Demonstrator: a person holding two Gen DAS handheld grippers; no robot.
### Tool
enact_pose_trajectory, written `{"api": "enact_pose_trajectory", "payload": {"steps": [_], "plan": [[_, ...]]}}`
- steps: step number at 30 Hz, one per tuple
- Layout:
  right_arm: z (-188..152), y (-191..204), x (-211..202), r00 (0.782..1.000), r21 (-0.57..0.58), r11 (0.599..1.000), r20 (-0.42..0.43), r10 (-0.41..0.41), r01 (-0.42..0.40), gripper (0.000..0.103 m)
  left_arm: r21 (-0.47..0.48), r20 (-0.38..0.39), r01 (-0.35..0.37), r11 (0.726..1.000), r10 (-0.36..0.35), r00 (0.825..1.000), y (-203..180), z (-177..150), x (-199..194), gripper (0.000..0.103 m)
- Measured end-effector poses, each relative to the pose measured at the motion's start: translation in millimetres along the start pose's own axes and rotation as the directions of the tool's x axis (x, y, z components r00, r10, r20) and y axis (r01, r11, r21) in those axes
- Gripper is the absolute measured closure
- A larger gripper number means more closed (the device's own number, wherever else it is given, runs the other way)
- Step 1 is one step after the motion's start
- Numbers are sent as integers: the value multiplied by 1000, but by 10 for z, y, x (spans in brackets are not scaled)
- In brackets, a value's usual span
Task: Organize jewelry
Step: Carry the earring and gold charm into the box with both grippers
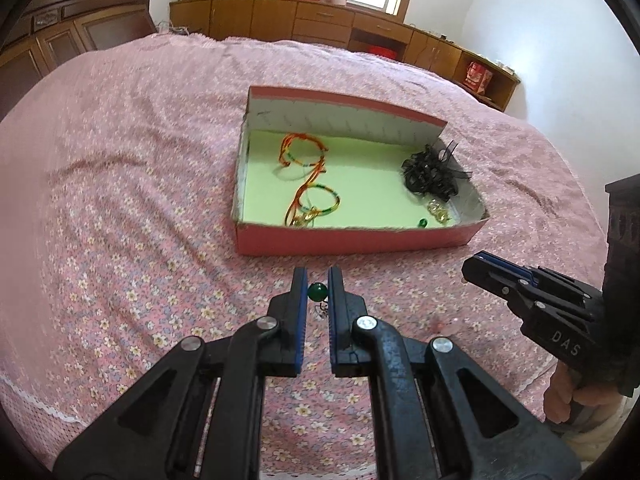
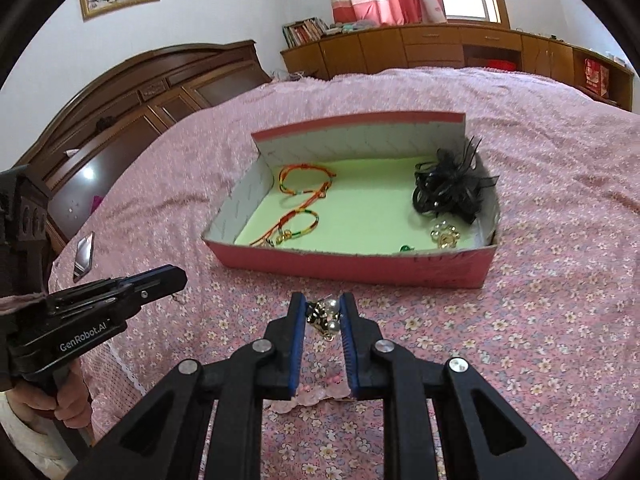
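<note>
My left gripper (image 1: pixel 318 280) is shut on a green bead earring (image 1: pixel 318 291), whose small hook dangles below it, just above the bedspread in front of the pink box (image 1: pixel 352 242). In the right wrist view my right gripper (image 2: pixel 323 305) is shut on a pearl-and-dark-metal earring (image 2: pixel 325 316), also short of the box's near wall (image 2: pixel 360 264). On the box's green lining lie two orange braided bracelets (image 1: pixel 306 172), a black hair flower (image 1: pixel 430 174), a gold brooch (image 2: pixel 444 234) and another green earring (image 1: pixel 422 223). Each gripper shows from the side in the other's view: right gripper (image 1: pixel 476 270), left gripper (image 2: pixel 174 276).
The box sits on a pink floral bedspread (image 1: pixel 120 200). A phone (image 2: pixel 84 256) lies near the bed's left edge by the wooden headboard (image 2: pixel 132 112). A pale pink clear piece (image 2: pixel 320 394) lies under my right gripper. Wooden cabinets (image 1: pixel 320 20) line the far wall.
</note>
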State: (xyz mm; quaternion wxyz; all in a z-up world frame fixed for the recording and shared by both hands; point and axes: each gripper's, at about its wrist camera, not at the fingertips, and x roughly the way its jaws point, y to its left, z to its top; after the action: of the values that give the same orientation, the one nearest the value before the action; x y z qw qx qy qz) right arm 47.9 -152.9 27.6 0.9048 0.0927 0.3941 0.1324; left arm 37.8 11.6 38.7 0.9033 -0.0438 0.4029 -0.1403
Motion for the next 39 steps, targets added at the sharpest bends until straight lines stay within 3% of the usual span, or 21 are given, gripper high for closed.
{"api": "enact_pose_trajectory", "payload": {"steps": [15,27,33,39], "plan": [[251,22,-155,995,-20,1000,96,-5,7,84,39,104,-3,999,-1,995,-134,338,-45,102],[557,-13,16,989,-33,999,144,-20,25,84,51,164,-22,998,13,986,-96,646,123,102],[681,-87,161,988,-20,999,152,-32,35,84,53,171,-34,998,25,985,-52,753,311,102],[734,-189,405,991,0,999,123,-48,48,84,38,128,-25,999,20,992,6,796,600,102]]}}
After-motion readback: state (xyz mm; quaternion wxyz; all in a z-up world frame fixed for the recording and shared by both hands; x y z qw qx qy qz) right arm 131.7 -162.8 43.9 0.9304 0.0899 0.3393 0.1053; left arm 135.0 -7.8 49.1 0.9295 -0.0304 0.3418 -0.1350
